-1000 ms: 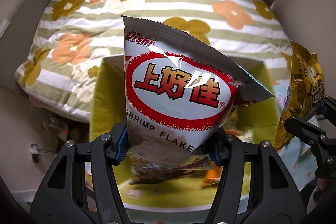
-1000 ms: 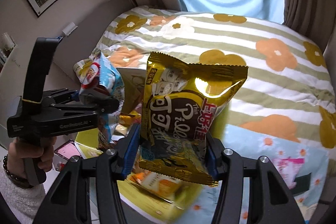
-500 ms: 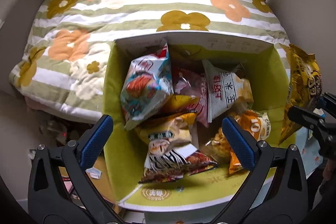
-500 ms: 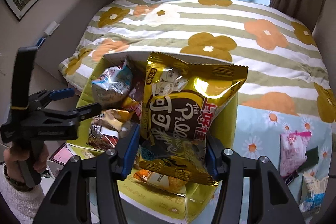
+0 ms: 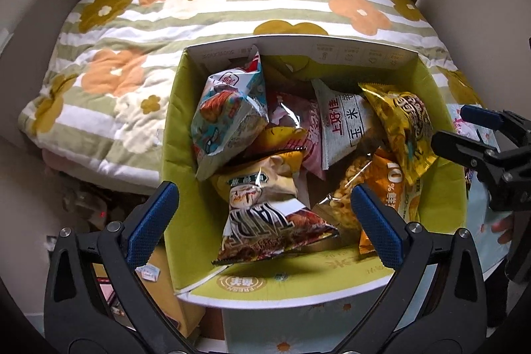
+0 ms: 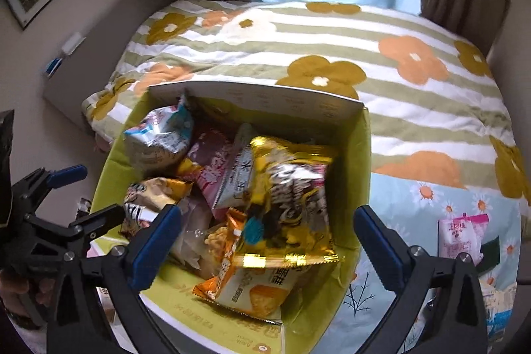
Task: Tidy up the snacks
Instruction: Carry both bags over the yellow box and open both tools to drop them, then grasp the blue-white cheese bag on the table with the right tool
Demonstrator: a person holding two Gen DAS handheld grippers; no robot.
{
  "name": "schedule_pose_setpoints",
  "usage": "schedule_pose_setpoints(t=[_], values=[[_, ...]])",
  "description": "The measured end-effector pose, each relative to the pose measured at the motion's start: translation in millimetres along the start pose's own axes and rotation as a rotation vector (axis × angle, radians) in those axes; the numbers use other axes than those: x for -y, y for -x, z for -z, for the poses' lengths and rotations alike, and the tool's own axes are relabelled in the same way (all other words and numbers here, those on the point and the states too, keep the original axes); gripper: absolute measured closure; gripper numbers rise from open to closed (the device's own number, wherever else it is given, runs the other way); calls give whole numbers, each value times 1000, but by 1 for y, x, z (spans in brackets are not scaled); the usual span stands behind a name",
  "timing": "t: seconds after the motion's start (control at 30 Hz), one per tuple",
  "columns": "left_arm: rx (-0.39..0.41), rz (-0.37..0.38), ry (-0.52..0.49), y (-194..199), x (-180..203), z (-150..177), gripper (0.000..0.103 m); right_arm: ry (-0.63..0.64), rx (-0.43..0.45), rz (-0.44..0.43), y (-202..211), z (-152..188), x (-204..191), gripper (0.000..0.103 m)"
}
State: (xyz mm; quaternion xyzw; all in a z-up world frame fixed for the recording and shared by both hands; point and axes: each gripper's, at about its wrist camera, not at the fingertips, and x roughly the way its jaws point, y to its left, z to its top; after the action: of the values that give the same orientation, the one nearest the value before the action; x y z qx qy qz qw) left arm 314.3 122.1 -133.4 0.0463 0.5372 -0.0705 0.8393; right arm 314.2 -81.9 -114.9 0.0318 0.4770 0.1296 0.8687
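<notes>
Both grippers, left (image 5: 265, 214) and right (image 6: 267, 233), wide open now, holding nothing. Gold bag (image 6: 292, 204), released since before, in box (image 6: 360, 161) beyond right jaws, blurred. "上好佳" on white bag (image 5: 345, 128).

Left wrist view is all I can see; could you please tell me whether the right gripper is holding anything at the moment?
Observer: No. In the right wrist view the right gripper stands open with nothing between its pads, and the gold bag lies in the box, on top of the other snacks.
Operator: Thank you. Are there snacks outside the box on that side?
Observer: Yes. Pink packets lie on the daisy-print cloth to the right of the box.
</notes>
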Motion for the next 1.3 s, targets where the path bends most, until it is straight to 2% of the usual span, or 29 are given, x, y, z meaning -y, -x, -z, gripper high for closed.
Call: schedule_pose_setpoints(t=[0.3,0.63,0.9,1.3], values=[[18,-13,-21,5,12,6,0,-27,-23,-40,10,13,1,0],[54,-2,-84,25,52,10,0,-47,16,-12,48,31,14,0],[101,16,-124,51,111,14,0,-80,72,-1,98,53,53,0],[143,75,-173,71,236,27,0,-99,138,94,184,107,143,0]])
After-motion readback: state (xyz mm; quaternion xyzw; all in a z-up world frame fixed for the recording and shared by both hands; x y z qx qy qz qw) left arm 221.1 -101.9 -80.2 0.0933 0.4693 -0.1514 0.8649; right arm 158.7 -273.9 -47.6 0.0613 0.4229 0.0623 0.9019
